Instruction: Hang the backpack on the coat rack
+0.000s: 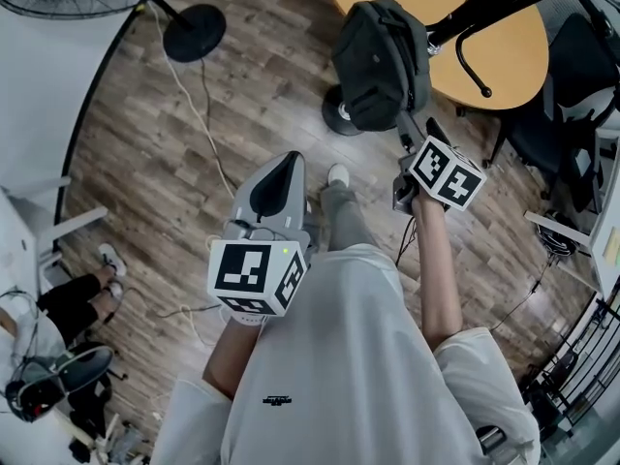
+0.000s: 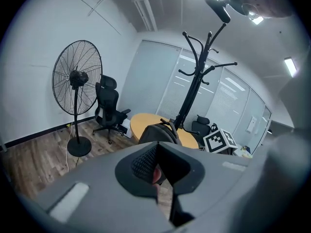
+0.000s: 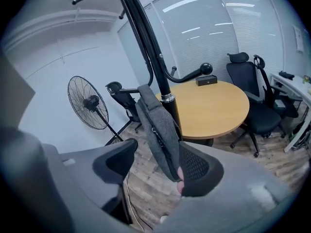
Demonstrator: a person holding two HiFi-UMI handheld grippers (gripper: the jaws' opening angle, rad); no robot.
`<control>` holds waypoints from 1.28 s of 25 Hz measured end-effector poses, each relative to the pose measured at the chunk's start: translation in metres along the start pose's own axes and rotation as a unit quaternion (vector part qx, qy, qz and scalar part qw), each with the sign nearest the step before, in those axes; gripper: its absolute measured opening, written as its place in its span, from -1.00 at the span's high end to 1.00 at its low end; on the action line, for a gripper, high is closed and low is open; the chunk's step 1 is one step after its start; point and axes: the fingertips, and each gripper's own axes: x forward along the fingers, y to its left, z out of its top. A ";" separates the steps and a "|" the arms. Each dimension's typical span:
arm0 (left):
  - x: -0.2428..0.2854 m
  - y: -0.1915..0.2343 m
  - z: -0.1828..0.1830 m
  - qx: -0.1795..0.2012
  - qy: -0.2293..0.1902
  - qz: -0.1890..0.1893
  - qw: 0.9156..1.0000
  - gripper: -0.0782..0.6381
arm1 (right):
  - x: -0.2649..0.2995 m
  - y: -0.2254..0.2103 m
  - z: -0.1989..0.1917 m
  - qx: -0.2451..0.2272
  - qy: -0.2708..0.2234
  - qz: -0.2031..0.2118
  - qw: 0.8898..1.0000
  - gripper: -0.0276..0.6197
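Note:
The dark grey backpack (image 1: pixel 378 61) hangs from the black coat rack (image 1: pixel 494 3) by its top, its body dangling beside the pole. My right gripper (image 1: pixel 418 129) is just under the bag's lower end with its jaws wide apart. In the right gripper view the backpack (image 3: pixel 160 130) droops between the jaws of my right gripper (image 3: pixel 158 169), its bottom close against the right pad (image 3: pixel 201 169); the left pad stands clear of it. My left gripper (image 1: pixel 279 177) is lower and to the left, shut on nothing, away from the bag. From my left gripper (image 2: pixel 158 171) the backpack (image 2: pixel 158 132) and rack (image 2: pixel 194 81) lie ahead.
A round wooden table (image 1: pixel 484 56) stands right behind the rack. A tall pedestal fan (image 2: pixel 77 76) with a round base (image 1: pixel 194 32) is to the left, its cable trailing across the wood floor. Black office chairs (image 1: pixel 572 95) sit at the right. A seated person's legs (image 1: pixel 77 294) show at the left.

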 end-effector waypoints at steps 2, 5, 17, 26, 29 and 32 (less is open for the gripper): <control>-0.003 -0.002 -0.001 -0.002 -0.002 0.000 1.000 0.74 | -0.009 0.004 -0.001 -0.013 -0.002 0.009 1.000 0.06; -0.008 -0.002 0.001 -0.006 -0.008 0.001 1.000 0.74 | -0.023 0.010 -0.003 -0.042 -0.003 0.018 0.999 0.07; -0.026 0.009 0.008 -0.012 -0.032 0.018 0.999 0.74 | -0.079 0.065 0.013 -0.138 -0.038 0.078 0.987 0.30; -0.044 0.016 0.011 -0.004 -0.048 0.021 0.999 0.74 | -0.109 0.095 0.027 -0.161 -0.069 0.110 0.978 0.47; -0.050 0.017 0.014 0.001 -0.055 0.020 0.998 0.74 | -0.122 0.107 0.033 -0.169 -0.087 0.122 0.974 0.53; -0.057 0.021 0.016 0.004 -0.062 0.023 0.998 0.74 | -0.131 0.117 0.035 -0.187 -0.102 0.131 0.968 0.56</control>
